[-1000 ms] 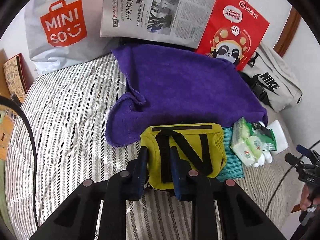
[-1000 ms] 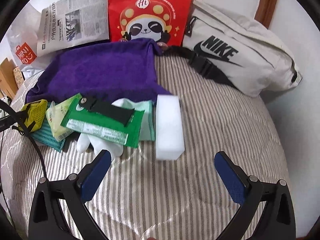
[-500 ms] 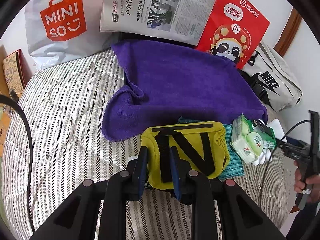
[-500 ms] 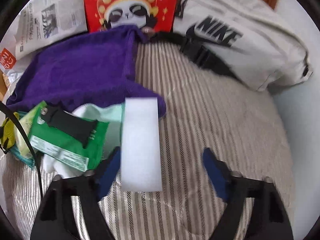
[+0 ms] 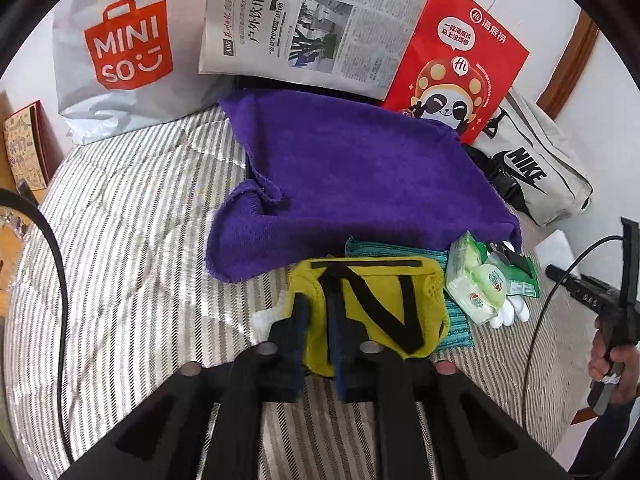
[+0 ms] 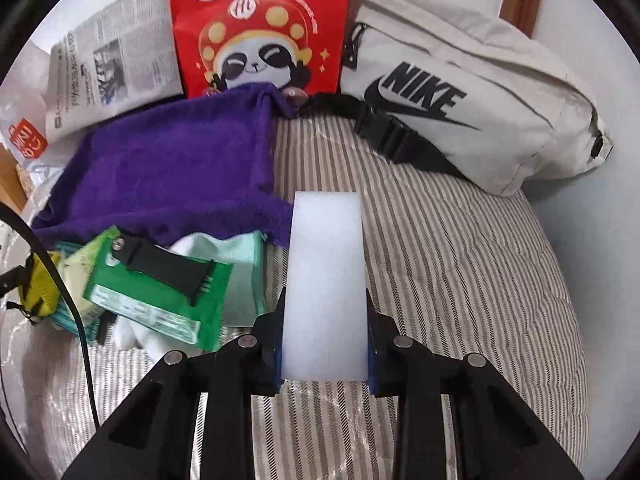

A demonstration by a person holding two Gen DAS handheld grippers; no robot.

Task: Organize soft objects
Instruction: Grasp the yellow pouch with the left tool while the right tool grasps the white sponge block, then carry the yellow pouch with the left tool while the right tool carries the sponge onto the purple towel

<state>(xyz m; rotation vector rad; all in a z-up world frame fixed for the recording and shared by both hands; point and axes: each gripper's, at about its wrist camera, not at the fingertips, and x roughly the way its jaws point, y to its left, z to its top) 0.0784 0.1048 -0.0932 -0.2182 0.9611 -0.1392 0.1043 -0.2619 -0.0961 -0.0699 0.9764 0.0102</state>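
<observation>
My left gripper is shut on the near left edge of a yellow pouch with black straps, which lies on the striped bed over a teal cloth. A purple towel is spread behind it. My right gripper is shut on a white foam block, its pads pressing both long sides. The block's end also shows at the right of the left wrist view. The purple towel lies to the block's left.
Green wipe packs and white gloves lie right of the pouch; they also show in the right wrist view. A Miniso bag, newspaper, red panda bag and Nike bag line the back.
My right gripper moved forward over the white block and shut on it. My left gripper stayed shut on the yellow pouch and drew back a little to the left.
</observation>
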